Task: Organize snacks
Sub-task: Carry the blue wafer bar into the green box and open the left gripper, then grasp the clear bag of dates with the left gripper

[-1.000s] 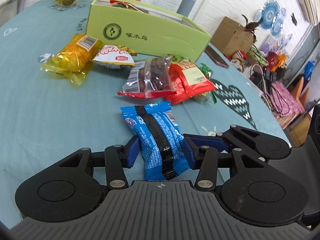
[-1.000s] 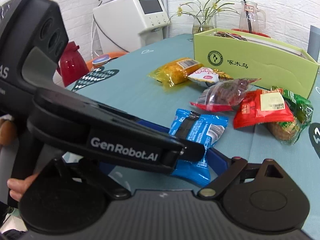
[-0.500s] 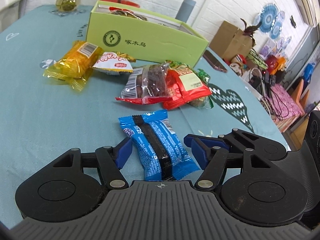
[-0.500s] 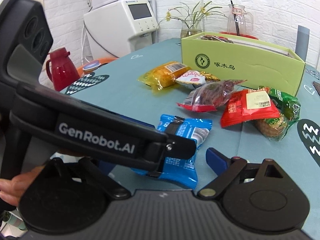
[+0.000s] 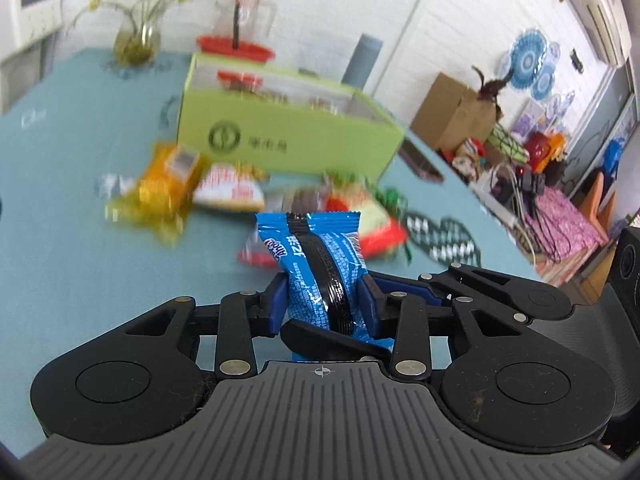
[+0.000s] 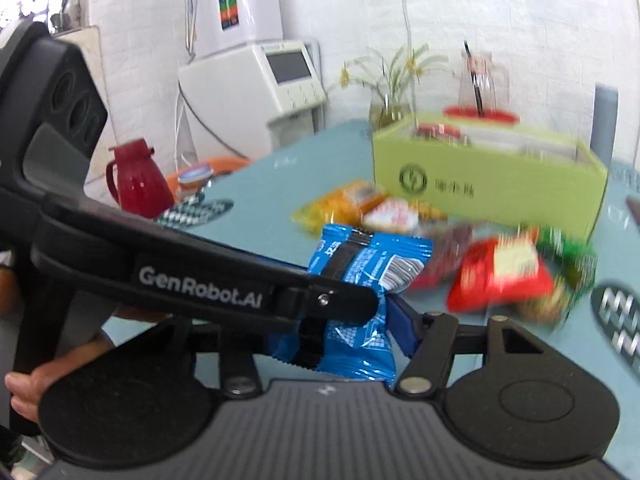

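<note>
With both the left gripper (image 5: 323,300) and the right gripper (image 6: 348,332) closed on the blue snack packet (image 5: 318,268) at lower centre, lift it clear of the surface (image 5: 60,260), then carry it steadily toward the green box (image 5: 288,136) at upper centre.

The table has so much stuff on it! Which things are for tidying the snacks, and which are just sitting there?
For the job:
blue snack packet, held in both claws
yellow packet
red packet
green box

Just lying about:
flower vase
glass jug
red kettle
cardboard box
</note>
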`<action>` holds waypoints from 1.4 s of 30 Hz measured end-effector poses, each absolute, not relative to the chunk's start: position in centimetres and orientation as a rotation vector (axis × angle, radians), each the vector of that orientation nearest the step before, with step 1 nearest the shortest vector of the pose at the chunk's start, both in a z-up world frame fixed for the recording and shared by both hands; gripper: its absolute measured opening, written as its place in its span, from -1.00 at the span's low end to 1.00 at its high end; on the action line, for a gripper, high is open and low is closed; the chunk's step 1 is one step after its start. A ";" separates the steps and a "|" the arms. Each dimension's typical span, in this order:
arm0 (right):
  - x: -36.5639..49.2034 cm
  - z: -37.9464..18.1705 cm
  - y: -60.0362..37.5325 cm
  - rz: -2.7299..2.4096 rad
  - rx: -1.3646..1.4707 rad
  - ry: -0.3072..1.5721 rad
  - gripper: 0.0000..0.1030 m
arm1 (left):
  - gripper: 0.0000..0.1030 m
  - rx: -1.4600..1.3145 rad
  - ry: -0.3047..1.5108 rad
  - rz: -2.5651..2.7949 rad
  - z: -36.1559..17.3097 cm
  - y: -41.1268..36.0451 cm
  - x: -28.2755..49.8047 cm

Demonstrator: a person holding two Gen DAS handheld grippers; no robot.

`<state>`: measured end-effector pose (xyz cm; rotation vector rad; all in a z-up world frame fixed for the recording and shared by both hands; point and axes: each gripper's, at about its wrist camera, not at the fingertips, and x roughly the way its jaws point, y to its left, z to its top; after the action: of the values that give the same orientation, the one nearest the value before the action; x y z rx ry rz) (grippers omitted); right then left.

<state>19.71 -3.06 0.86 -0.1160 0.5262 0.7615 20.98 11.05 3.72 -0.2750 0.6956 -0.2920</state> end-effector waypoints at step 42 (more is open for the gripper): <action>28.3 0.6 -12.6 0.589 0.073 0.554 0.99 | 0.60 -0.322 0.654 -0.190 2.7 10.8 31.5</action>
<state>28.26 -12.57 0.62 0.0728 0.5544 0.5893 31.48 10.79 2.74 -0.3221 0.6544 -0.1897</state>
